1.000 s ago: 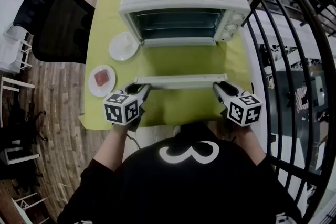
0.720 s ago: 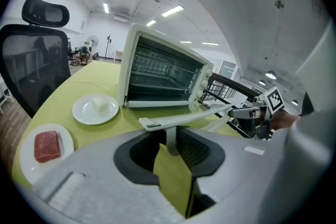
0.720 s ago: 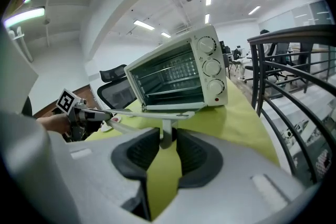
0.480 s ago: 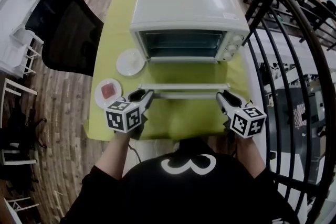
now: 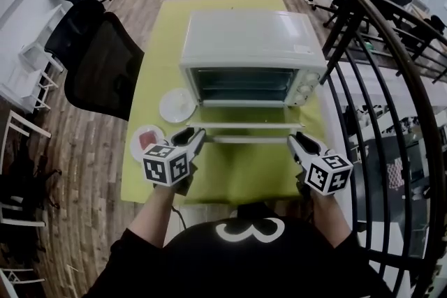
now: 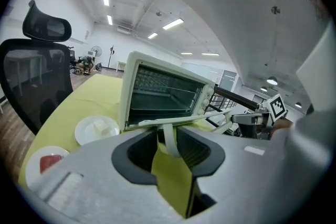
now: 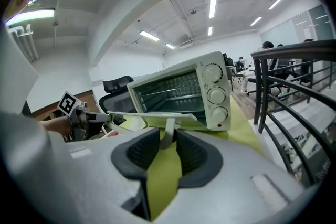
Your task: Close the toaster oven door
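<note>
A white toaster oven (image 5: 248,38) stands at the back of a yellow-green table (image 5: 237,174). Its door (image 5: 244,125) is partly raised, with its handle bar (image 5: 251,139) along the near edge. My left gripper (image 5: 198,137) is shut on the handle's left end, and my right gripper (image 5: 297,143) is shut on its right end. In the left gripper view the handle's white post (image 6: 169,140) sits between the pads of the left gripper (image 6: 168,145), with the oven (image 6: 163,94) behind. The right gripper view shows the right gripper (image 7: 168,142) holding the other post under the door (image 7: 152,116).
A white plate (image 5: 177,105) with a pale piece on it lies left of the oven. A second plate (image 5: 147,142) with a red piece lies nearer me. A black chair (image 5: 98,59) stands at the left, and a black railing (image 5: 377,80) runs along the right.
The door has swung up from lying flat, and both grippers have risen with its handle. The head camera has tipped to look farther into the room.
</note>
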`<state>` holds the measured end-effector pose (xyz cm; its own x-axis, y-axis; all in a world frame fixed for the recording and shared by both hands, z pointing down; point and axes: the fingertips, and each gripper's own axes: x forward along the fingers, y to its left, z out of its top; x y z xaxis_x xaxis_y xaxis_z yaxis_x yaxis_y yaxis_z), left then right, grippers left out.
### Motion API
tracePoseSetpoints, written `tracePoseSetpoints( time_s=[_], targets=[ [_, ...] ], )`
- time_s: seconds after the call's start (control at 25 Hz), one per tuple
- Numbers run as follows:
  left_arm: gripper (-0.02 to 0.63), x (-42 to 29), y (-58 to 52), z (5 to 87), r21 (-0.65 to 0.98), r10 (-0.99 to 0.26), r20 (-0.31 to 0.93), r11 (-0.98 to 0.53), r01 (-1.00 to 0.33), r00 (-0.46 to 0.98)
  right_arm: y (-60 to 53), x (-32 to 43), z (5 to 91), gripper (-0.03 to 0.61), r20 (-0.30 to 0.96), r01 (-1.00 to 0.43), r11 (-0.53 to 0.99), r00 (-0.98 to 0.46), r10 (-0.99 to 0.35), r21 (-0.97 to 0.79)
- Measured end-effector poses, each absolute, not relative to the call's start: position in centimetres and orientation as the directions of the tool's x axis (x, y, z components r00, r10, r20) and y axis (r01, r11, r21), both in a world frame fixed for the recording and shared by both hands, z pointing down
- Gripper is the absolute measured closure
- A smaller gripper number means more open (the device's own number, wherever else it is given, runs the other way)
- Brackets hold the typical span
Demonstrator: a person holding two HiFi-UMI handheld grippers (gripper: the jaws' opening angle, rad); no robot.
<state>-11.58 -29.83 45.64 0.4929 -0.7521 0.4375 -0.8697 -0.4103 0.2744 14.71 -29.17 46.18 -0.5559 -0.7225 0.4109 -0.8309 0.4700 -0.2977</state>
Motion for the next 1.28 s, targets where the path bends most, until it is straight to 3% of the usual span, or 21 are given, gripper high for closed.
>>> tracePoseSetpoints(
  time_s=[1.28],
  targets=[
    [0.488, -12.8, -39.6, 38.0, 0.435, -0.793, 0.286, -0.393, -0.81, 0.538, -38.8, 14.1, 37.8, 0.472, 0.278, -0.811, 0.508, -0.579, -0.766, -0.291]
  ],
)
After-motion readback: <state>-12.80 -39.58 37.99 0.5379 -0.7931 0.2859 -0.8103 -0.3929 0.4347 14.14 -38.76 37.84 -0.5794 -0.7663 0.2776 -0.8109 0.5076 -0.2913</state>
